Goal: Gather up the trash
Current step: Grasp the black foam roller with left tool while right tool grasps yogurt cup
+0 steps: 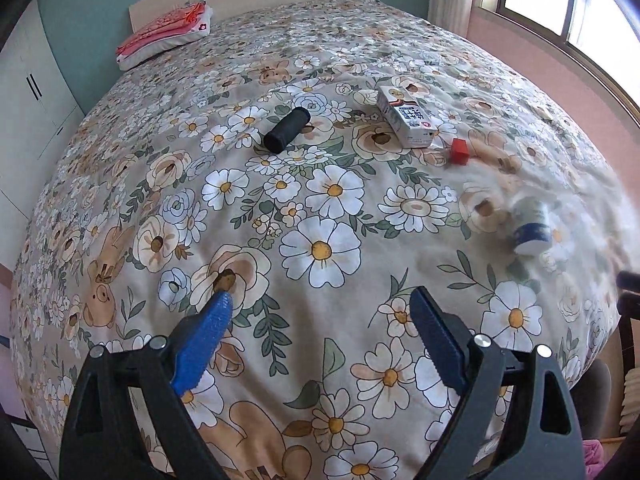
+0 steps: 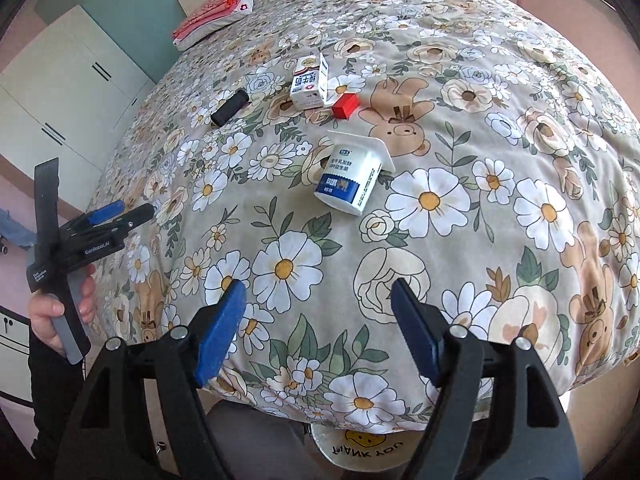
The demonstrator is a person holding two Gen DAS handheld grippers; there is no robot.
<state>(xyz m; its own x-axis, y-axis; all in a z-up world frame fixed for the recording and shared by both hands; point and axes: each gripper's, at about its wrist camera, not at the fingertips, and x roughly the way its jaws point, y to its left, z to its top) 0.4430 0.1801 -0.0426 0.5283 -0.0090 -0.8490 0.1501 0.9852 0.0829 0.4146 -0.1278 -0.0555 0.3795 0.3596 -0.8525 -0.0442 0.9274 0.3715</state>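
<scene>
On the floral bedspread (image 1: 320,208) lie a white and blue yogurt cup (image 2: 352,176) on its side, a white milk carton (image 2: 308,84), a small red box (image 2: 345,105) and a black cylinder (image 2: 230,109). The left wrist view shows the carton (image 1: 408,116), red box (image 1: 460,151), cylinder (image 1: 286,129) and the blurred cup (image 1: 532,228) at the right. My left gripper (image 1: 320,300) hovers open over the bed with nothing between its fingers. My right gripper (image 2: 320,288) is open and empty too, near the bed's front edge, short of the cup.
A hand holds the left gripper (image 2: 128,212) at the left of the right wrist view. A white bag with a smiley print (image 2: 360,448) sits below the bed's edge. Folded red and white bedding (image 1: 164,36) lies at the headboard. White wardrobe (image 2: 60,100) at left, window (image 1: 560,0) at right.
</scene>
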